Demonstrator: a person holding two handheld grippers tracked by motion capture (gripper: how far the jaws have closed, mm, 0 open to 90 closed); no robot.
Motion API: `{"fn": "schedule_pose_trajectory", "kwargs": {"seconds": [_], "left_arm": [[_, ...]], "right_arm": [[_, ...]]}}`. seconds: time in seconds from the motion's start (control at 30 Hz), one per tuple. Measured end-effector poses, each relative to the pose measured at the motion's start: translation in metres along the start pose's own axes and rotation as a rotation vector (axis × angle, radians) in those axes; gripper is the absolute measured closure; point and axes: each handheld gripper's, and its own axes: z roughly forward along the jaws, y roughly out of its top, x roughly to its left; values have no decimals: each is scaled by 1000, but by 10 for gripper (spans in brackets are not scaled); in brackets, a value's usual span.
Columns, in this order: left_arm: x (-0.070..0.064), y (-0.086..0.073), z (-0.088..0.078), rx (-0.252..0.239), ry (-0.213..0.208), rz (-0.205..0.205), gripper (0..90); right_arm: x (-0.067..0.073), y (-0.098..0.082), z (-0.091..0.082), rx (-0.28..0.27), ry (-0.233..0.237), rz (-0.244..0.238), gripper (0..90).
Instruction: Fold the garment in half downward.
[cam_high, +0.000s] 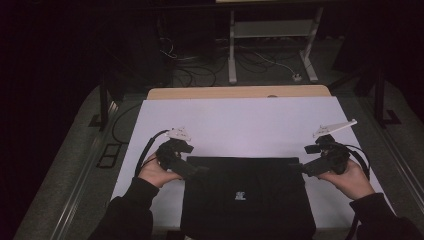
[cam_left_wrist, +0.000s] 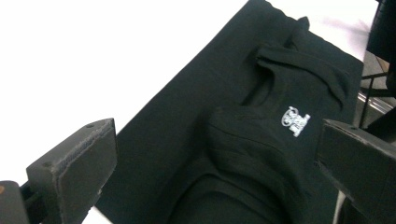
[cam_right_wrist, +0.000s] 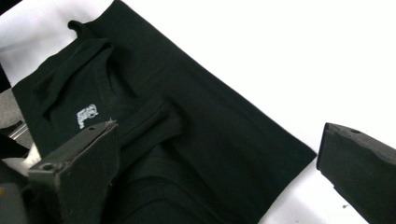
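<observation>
A black folded garment (cam_high: 260, 210) with a small white logo (cam_high: 240, 195) lies at the near middle of the white table cover (cam_high: 240, 125). My left gripper (cam_high: 197, 170) sits at the garment's far left corner, held by a hand. In the left gripper view the gripper (cam_left_wrist: 215, 172) stands open over the black cloth (cam_left_wrist: 187, 140), its logo (cam_left_wrist: 295, 120) between the jaws. My right gripper (cam_high: 301, 169) is at the far right corner. In the right gripper view it (cam_right_wrist: 219, 172) is open too, with the garment (cam_right_wrist: 210, 140) and its edge under it.
The wooden table edge (cam_high: 240, 92) shows beyond the white cover. Behind it stand a white desk frame (cam_high: 232, 50), loose cables (cam_high: 200, 72) and a plug block (cam_high: 297, 77) on the dark floor. Bare white cover lies beyond the garment.
</observation>
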Motion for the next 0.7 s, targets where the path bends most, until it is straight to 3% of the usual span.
{"fn": "schedule_pose_trajectory", "kwargs": {"seconds": [0.13, 0.27, 0.7], "left_arm": [[6, 0, 0, -13, -16, 1, 0], [10, -1, 2, -2, -7, 12, 0], [30, -3, 6, -16, 3, -36, 0]], "right_arm": [[-4, -1, 2, -8, -3, -8, 0], [-8, -2, 4, -20, 1, -8, 0], [-26, -6, 13, -19, -17, 25, 0]]}}
